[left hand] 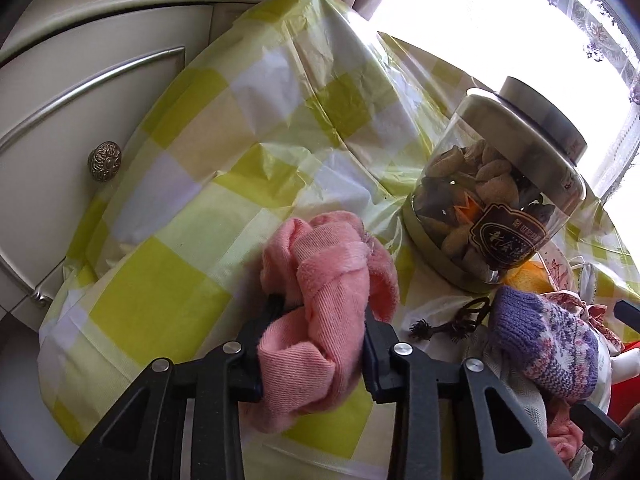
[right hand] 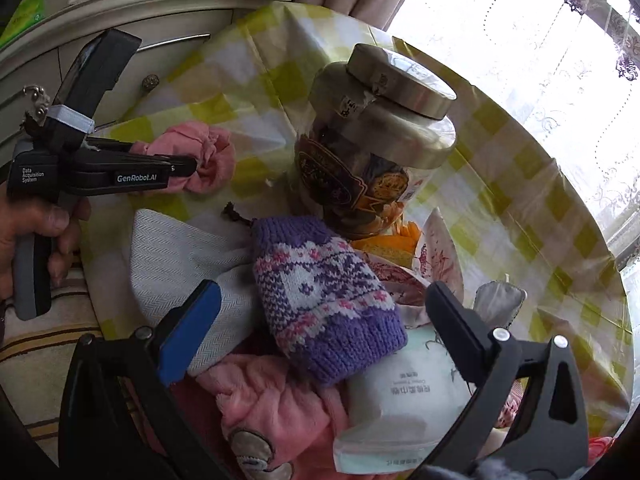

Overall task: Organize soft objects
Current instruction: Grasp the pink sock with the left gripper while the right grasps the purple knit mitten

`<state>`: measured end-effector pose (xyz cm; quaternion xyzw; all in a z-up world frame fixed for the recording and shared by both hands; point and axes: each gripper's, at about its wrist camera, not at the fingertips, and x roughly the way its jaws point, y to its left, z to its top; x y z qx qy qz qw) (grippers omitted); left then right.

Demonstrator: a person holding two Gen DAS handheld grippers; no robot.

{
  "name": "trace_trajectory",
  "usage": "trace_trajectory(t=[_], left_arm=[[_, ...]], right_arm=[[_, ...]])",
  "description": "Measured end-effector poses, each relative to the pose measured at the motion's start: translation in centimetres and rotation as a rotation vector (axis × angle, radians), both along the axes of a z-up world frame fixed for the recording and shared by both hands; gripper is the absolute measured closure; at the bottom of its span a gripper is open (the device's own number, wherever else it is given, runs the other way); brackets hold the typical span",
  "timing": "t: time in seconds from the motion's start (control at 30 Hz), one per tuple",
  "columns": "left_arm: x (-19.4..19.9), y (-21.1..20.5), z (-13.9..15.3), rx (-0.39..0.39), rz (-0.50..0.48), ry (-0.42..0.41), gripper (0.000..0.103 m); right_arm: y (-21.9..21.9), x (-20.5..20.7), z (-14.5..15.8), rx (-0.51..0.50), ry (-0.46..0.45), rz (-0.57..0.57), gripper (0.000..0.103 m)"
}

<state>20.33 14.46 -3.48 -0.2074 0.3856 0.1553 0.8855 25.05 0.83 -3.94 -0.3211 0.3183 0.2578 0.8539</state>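
My left gripper (left hand: 316, 312) is shut on a crumpled pink towel (left hand: 320, 304) just above the yellow-checked tablecloth (left hand: 180, 208). It also shows in the right wrist view (right hand: 188, 166), holding the pink towel (right hand: 208, 152) at the left. My right gripper (right hand: 324, 300) is open and empty, its fingers either side of a purple knitted pouch (right hand: 324, 300) on a pile of soft things. The pouch shows at the right in the left wrist view (left hand: 548, 344). Under it lie a white herringbone cloth (right hand: 176, 260), a pink plush item (right hand: 272, 408) and a tissue pack (right hand: 400, 396).
A glass jar (left hand: 496, 184) with a steel lid stands on the table behind the pile, also in the right wrist view (right hand: 372, 148). A cream cabinet (left hand: 80, 128) with a brass knob stands to the left. A bright window (right hand: 540, 60) is at the back right.
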Motion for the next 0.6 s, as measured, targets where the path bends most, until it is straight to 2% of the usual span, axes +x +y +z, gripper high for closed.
trace_trajectory(t=[0.27, 0.37, 0.47, 0.53, 0.57, 0.6], left_arm=[[-1.3, 1.0, 0.3, -0.043, 0.042, -0.066, 0.069], [-1.7, 1.4, 0.3, -0.059, 0.059, -0.081, 0.07], [-1.9, 1.7, 0.3, -0.064, 0.071, -0.093, 0.07], [-1.9, 1.7, 0.3, -0.064, 0.072, -0.097, 0.07], [-2.0, 1.7, 0.3, -0.064, 0.072, -0.098, 0.07], [-2.0, 1.8, 0.3, -0.064, 0.073, -0.1, 0.07]], right_arm=[[1.5, 3.8, -2.5, -0.074, 0.086, -0.028, 0.0], [1.3, 4.8, -3.2, -0.066, 0.131, -0.055, 0.003], [1.1, 5.0, -3.4, -0.037, 0.164, -0.06, 0.031], [1.1, 4.8, -3.6, -0.03, 0.161, -0.064, 0.04], [1.0, 4.7, -3.6, -0.019, 0.164, -0.06, 0.05], [0.9, 4.5, -3.6, -0.008, 0.16, -0.066, 0.055]])
